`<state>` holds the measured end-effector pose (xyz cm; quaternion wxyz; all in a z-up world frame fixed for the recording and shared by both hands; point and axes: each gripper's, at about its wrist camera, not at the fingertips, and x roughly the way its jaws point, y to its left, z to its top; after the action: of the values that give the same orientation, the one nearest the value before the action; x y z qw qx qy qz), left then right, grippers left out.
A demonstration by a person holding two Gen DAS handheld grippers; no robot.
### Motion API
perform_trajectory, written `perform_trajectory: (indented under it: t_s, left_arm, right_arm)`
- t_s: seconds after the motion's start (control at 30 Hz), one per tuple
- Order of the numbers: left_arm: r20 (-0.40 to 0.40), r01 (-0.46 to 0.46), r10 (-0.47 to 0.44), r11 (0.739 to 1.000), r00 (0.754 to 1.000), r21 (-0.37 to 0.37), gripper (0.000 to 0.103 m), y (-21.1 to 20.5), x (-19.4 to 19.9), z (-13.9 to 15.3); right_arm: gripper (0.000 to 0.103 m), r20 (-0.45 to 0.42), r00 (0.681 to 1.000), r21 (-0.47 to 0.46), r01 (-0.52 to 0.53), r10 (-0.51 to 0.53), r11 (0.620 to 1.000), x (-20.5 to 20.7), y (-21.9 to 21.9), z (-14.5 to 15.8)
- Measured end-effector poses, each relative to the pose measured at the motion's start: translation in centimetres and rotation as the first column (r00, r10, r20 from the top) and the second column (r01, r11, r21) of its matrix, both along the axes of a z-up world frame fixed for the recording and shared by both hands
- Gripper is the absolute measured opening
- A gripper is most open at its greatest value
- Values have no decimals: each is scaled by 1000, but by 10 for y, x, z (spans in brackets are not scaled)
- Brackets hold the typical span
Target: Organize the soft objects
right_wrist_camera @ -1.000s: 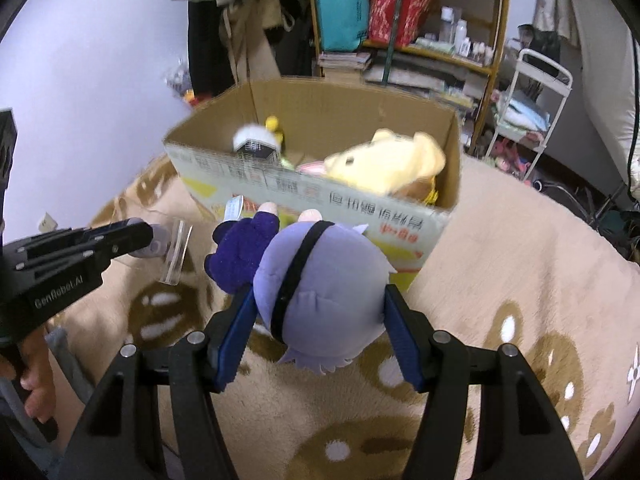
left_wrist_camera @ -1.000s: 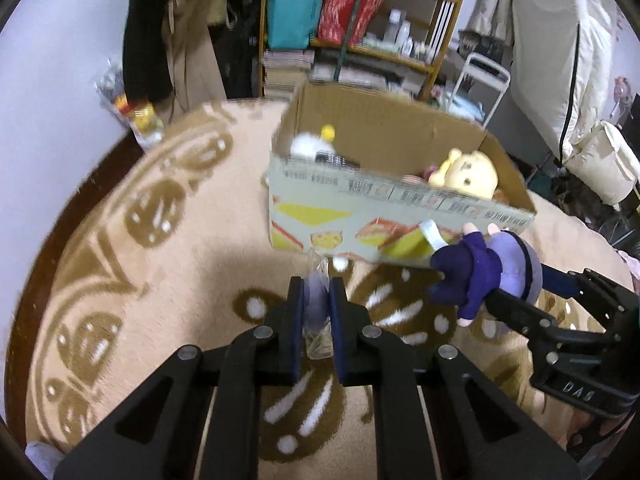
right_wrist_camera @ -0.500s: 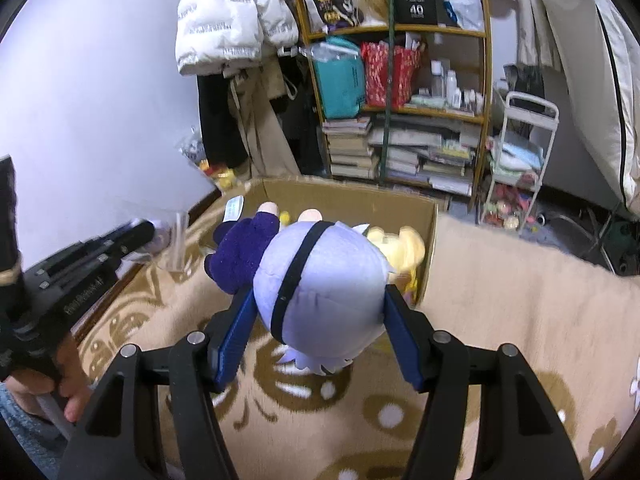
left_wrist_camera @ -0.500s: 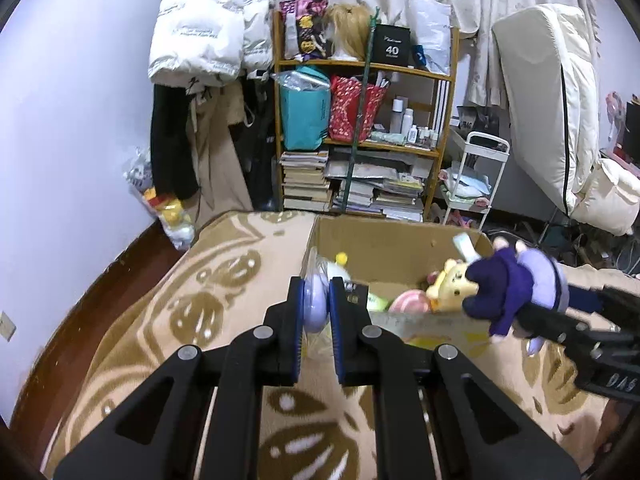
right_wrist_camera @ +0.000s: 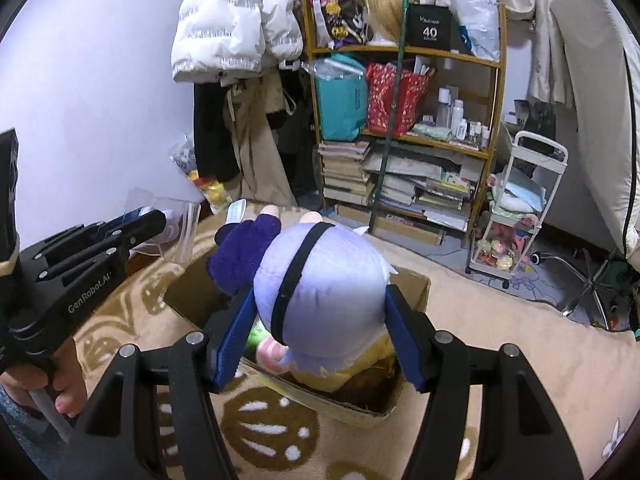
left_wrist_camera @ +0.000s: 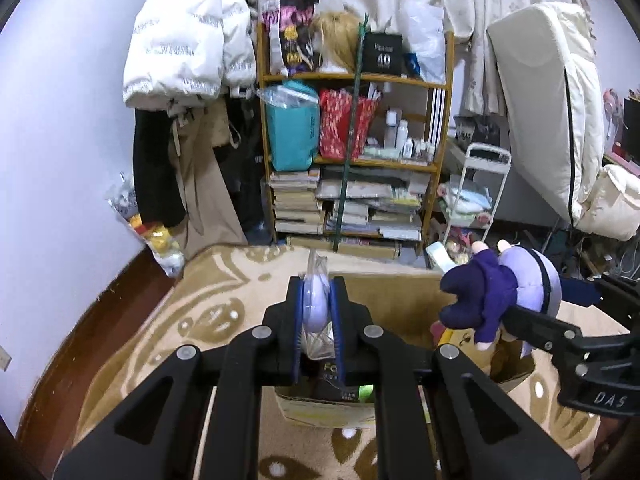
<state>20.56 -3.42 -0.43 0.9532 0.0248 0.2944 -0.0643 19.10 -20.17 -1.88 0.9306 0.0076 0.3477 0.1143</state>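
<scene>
Fuzzy cloth doll [right_wrist_camera: 320,292]; matt cardbd box [right_wrist_camera: 412,292].

The doll [right_wrist_camera: 320,292] at centre frame has a pale lilac head crossed by 1 black band, with dark purple clothing. Below it, the rug [right_wrist_camera: 500,360] is beige with brown-and-white motifs. The box [right_wrist_camera: 416,292] is brown. At upper left hangs a white jacket [right_wrist_camera: 224,28].
</scene>
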Motion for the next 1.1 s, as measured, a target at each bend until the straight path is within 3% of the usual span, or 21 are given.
perform_trajectory:
  t_s: [0.13, 0.27, 0.37, 0.5, 0.67, 0.73, 0.8, 0.93, 1.1]
  left_arm:
    - [-111, -10, 3, 998, 994, -59, 13, 2, 16, -29]
    - [-123, -20, 18, 1000, 992, -17, 17, -2, 23, -40]
    - [-127, -15, 16, 1000, 992, 9, 20, -4, 25, -41]
    - [-148, -15, 15, 1000, 989, 1, 48, -2, 23, -41]
    - [-109, 6, -1, 999, 994, 39, 63, -6, 7, -32]
    - [-81, 2, 3, 998, 997, 60, 80, -8, -1, -25]
    - [-56, -24, 29, 995, 998, 99, 90, -9, -9, -20]
    - [-35, -25, 30, 992, 999, 121, 91, -7, -28, -6]
    - [-23, -27, 29, 996, 999, 90, 92, 2, -55, 11]
  right_arm:
    - [68, -76, 997, 18, -4, 5, 1000, 10, 2, -29]
    - [69, -119, 993, 22, -14, 17, 1000, 15, 4, -46]
    - [85, -102, 994, 24, -24, 26, 999, 15, 5, -46]
    - [90, -79, 997, 17, -15, 17, 1000, 9, 3, -42]
    - [95, -79, 997, 50, 18, -14, 999, 1, -9, -37]
    - [101, -71, 997, 76, 28, -22, 997, -6, -14, -33]
    - [103, -53, 998, 91, 43, -38, 995, -15, -19, -27]
    - [103, -35, 998, 84, 58, -56, 995, -30, -20, -17]
    - [103, -3, 998, 76, 59, -59, 995, -53, -17, -3]
